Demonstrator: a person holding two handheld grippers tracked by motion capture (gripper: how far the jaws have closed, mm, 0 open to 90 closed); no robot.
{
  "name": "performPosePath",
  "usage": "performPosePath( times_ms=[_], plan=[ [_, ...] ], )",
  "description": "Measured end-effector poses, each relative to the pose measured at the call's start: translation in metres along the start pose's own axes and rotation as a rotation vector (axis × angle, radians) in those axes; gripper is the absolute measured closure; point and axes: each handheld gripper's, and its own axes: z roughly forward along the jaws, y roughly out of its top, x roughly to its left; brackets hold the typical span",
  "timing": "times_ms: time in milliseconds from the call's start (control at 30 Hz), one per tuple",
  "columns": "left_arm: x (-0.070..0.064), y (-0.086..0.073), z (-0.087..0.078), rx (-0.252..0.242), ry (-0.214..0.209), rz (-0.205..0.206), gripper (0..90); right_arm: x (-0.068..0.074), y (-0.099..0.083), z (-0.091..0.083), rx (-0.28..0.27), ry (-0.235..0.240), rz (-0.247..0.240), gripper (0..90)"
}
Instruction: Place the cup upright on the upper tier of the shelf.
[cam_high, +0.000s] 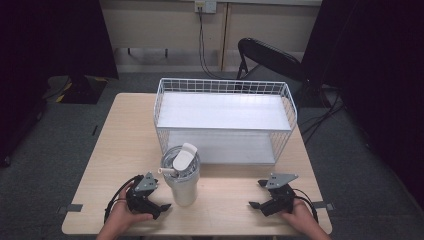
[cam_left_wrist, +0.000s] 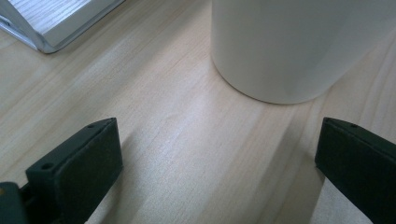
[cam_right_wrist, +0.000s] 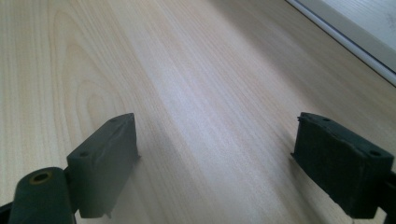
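Note:
A white tumbler (cam_high: 181, 177) with a flip lid and a straw stands upright on the wooden table (cam_high: 125, 145), near its front edge. My left gripper (cam_high: 159, 199) rests on the table just left of it, open, jaws wide apart. The left gripper view looks between those jaws at the tumbler's base (cam_left_wrist: 285, 51), a short way ahead and slightly right. My right gripper (cam_high: 256, 195) lies at the front right, open, with bare wood between its jaws (cam_right_wrist: 210, 140). A white wire basket (cam_high: 287, 97) with a white shelf stands behind the tumbler.
A black folding chair (cam_high: 270, 57) stands beyond the table's far right corner, with cables on the floor nearby. The basket's base edge (cam_left_wrist: 42, 37) shows at the upper left of the left gripper view, and its edge (cam_right_wrist: 355, 42) at the upper right of the right gripper view.

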Motion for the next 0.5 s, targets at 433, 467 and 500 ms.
performPosePath(
  times_ms=[433, 467, 500],
  plan=[
    [0.0048, -0.0018, -0.0027, -0.02, -0.018, -0.031, 0.0, 0.0, 0.0, 0.0, 0.0, 0.0, 0.0, 13.1],
    [0.0047, -0.0021, -0.0032, -0.02, -0.017, -0.035, 0.8, 0.0, 0.0, 0.0, 0.0, 0.0, 0.0, 13.1],
    [0.0047, -0.0021, -0.0032, -0.02, -0.017, -0.035, 3.1, 0.0, 0.0, 0.0, 0.0, 0.0, 0.0, 13.1]
  ],
)
